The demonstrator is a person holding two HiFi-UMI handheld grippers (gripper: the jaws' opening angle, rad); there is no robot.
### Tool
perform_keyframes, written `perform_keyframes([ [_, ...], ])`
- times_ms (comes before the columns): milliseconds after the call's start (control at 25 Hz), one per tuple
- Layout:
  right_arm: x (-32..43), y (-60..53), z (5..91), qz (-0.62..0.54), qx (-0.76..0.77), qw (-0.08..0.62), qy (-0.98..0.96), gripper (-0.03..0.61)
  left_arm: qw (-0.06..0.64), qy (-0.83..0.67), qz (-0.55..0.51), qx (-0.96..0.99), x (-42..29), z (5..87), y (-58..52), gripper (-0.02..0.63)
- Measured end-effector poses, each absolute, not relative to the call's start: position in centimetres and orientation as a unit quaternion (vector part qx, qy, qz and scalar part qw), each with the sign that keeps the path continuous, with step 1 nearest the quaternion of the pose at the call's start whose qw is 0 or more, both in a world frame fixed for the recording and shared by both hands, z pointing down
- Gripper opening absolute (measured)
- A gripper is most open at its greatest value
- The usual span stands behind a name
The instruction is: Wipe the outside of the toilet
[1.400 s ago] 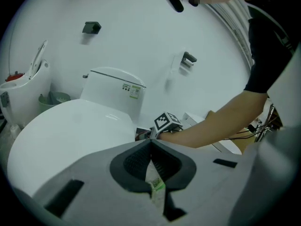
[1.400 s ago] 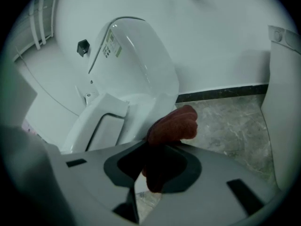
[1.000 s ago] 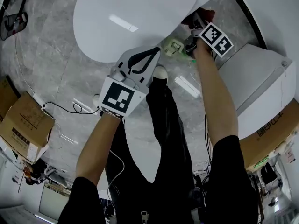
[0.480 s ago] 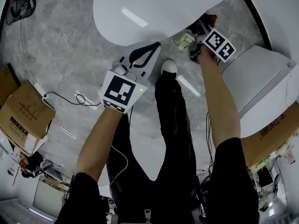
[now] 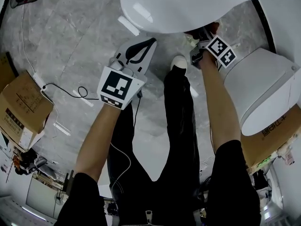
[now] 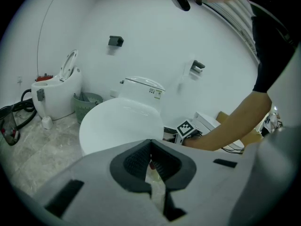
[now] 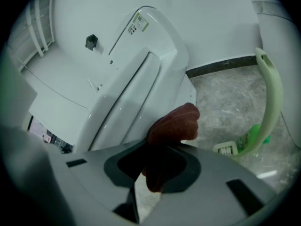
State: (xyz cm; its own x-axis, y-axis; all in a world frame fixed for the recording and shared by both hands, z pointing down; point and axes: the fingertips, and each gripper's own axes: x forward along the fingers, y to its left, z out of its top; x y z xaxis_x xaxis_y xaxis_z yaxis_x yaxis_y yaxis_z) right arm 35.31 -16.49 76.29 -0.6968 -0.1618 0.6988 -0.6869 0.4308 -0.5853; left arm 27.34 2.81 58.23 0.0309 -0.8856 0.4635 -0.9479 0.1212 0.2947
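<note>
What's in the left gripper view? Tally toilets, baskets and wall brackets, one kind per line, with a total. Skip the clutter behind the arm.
Toilets: 2
Basket: 1
Wall brackets: 2
Total: 5

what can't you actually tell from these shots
- Whether the cloth in the right gripper touches the toilet: right gripper view, the cloth's own bulk covers the contact spot.
- The cloth in the head view: mostly hidden under the toilet's overhanging lid.
- Print on the toilet's label: too small, right gripper view.
- The green-and-white item on the floor: right gripper view, partly cut off by the gripper body.
</note>
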Motion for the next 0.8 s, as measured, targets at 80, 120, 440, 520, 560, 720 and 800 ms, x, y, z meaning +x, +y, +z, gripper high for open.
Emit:
perform_keyframes([
  [80, 35.1, -14.5, 76.5, 0.479, 0.267, 0.277, -0.789, 0.078, 0.284, -0.697, 0.056, 0.656, 26.7, 58.4, 4.7, -0.002],
  [120, 35.0, -13.4, 76.6, 0.49, 0.268, 0.272, -0.783, 0.078, 0.286, -0.699, 0.057, 0.653, 26.3, 58.5, 5.6, -0.002],
  [440, 33.1, -5.7, 77.7, 0.556, 0.286, 0.238, -0.744, 0.078, 0.293, -0.716, 0.058, 0.632, 22.9, 58.8, 13.2, -0.002],
  [520, 32.4, -4.1, 77.7, 0.56, 0.287, 0.24, -0.739, 0.078, 0.294, -0.721, 0.056, 0.626, 21.9, 58.8, 14.9, -0.002],
  [560, 32.0, -3.3, 77.6, 0.56, 0.287, 0.242, -0.738, 0.078, 0.294, -0.723, 0.055, 0.623, 21.4, 58.7, 15.7, -0.002],
  [720, 30.0, 0.2, 77.4, 0.539, 0.272, 0.272, -0.749, 0.078, 0.295, -0.729, 0.051, 0.615, 19.4, 58.7, 18.8, -0.002],
  [800, 28.8, 2.1, 77.4, 0.537, 0.261, 0.282, -0.751, 0.078, 0.296, -0.733, 0.05, 0.61, 18.6, 58.8, 20.2, -0.002],
])
